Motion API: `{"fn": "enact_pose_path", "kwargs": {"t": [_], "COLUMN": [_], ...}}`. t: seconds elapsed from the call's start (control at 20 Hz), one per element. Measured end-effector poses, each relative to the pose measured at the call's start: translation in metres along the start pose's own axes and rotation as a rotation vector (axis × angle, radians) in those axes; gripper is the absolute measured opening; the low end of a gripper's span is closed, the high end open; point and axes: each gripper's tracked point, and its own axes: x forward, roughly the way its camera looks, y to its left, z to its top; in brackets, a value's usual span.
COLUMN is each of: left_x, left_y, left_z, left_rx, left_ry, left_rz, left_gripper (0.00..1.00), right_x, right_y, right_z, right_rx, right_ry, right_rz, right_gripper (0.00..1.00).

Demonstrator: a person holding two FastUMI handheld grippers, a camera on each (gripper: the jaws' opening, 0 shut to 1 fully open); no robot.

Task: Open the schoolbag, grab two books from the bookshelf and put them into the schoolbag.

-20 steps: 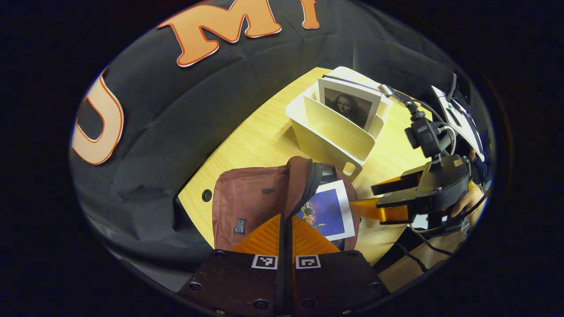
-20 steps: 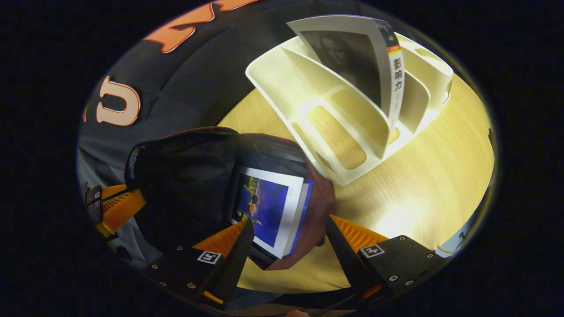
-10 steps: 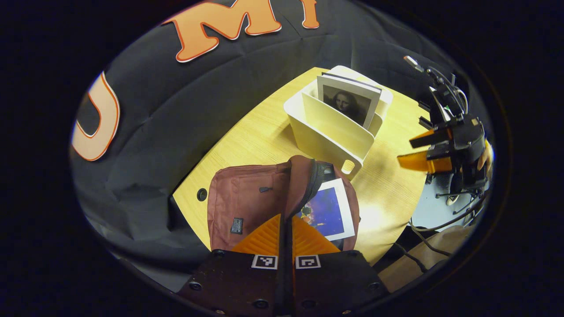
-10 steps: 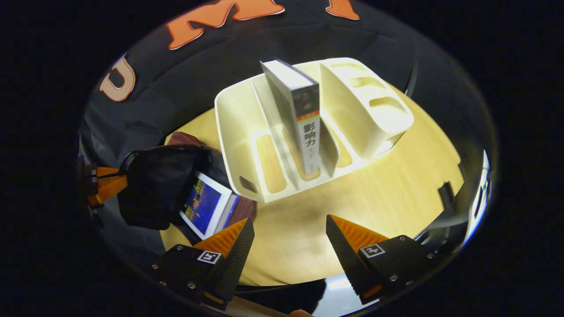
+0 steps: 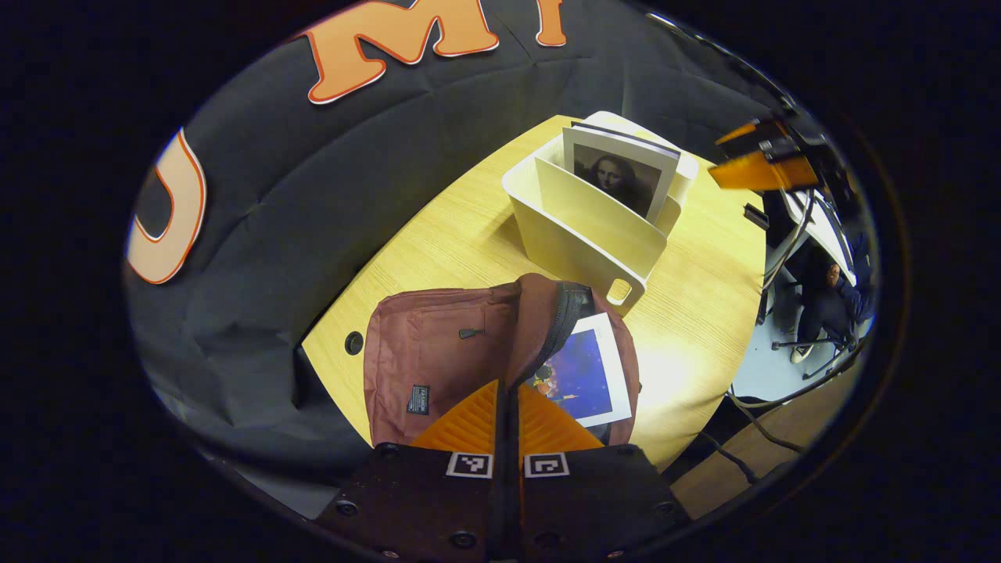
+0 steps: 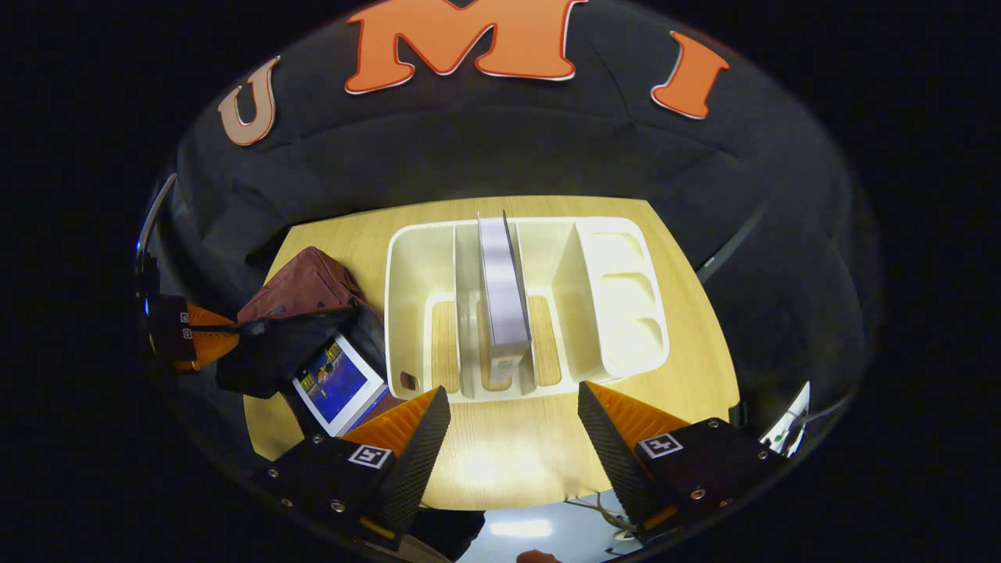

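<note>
The maroon schoolbag (image 5: 438, 360) lies open on the wooden table (image 5: 469, 227). My left gripper (image 5: 508, 383) is shut on its raised flap. A blue-cover book (image 5: 583, 375) lies inside the bag. Behind it stands the cream bookshelf (image 5: 586, 234) with a portrait-cover book (image 5: 622, 176) upright in a slot. My right gripper (image 6: 512, 422) hangs open and empty above the shelf's front, facing the upright book (image 6: 504, 305) in the bookshelf (image 6: 618, 313). The right gripper view has the schoolbag (image 6: 301, 289), the blue book (image 6: 340, 383) and the left gripper (image 6: 191, 344) at the left. The right gripper (image 5: 762, 160) is high beyond the shelf in the left gripper view.
The table's right edge drops to a floor with cables (image 5: 782, 391). A seated person (image 5: 829, 293) is far off there. A round cable hole (image 5: 353, 342) sits in the table beside the bag. Bare tabletop (image 6: 516, 461) lies in front of the shelf.
My right gripper has let go of the blue book, risen away from the bag and swung over to face the bookshelf. The left gripper has kept the flap held up.
</note>
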Motion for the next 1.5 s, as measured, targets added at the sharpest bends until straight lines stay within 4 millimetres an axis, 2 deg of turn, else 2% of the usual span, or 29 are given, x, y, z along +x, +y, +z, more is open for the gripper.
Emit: {"fn": "enact_pose_path", "kwargs": {"t": [0.1,0.35,0.5,0.65,0.9,1.0,1.05,1.1,1.15,1.2,1.25,1.3,1.5], "left_x": [0.0,0.002,0.002,0.003,0.003,0.004,0.004,0.004,0.004,0.004,0.003,0.004,0.005], "left_y": [0.002,0.005,0.007,0.007,0.007,0.006,0.006,0.005,0.006,0.006,0.004,0.004,0.003], "left_z": [-0.001,-0.003,-0.007,-0.008,-0.009,-0.008,-0.01,-0.009,-0.01,-0.01,-0.01,-0.009,-0.01], "left_rx": [-0.005,-0.024,-0.041,-0.046,-0.053,-0.054,-0.055,-0.055,-0.052,-0.051,-0.048,-0.046,-0.046], "left_ry": [0.0,0.006,0.014,0.017,0.025,0.026,0.027,0.027,0.028,0.029,0.03,0.03,0.032], "left_rz": [-0.001,0.007,0.009,0.011,0.016,0.014,0.013,0.014,0.016,0.016,0.015,0.014,0.011], "left_gripper": [0.01,0.01,0.01,0.01,0.01,0.01,0.01,0.01,0.01,0.01,0.01,0.01,0.01], "right_x": [0.009,0.05,0.082,0.105,0.127,0.132,0.132,0.132,0.129,0.128,0.127,0.128,0.121], "right_y": [0.001,0.007,0.018,0.019,0.026,0.019,0.02,0.023,0.028,0.032,0.03,0.029,0.032], "right_z": [0.027,0.066,0.066,0.061,0.052,0.05,0.047,0.045,0.044,0.043,0.042,0.042,0.042], "right_rx": [-0.044,-0.131,-0.137,-0.144,-0.088,-0.105,-0.104,-0.095,-0.076,-0.069,-0.075,-0.074,-0.08], "right_ry": [0.016,0.091,0.172,0.236,0.328,0.341,0.35,0.356,0.364,0.366,0.369,0.367,0.362], "right_rz": [0.006,-0.017,0.02,0.012,0.053,0.031,0.03,0.041,0.07,0.078,0.08,0.075,0.068], "right_gripper": [0.98,0.99,0.99,1.0,0.99,0.86,0.71,0.63,0.48,0.44,0.48,0.38,0.36]}}
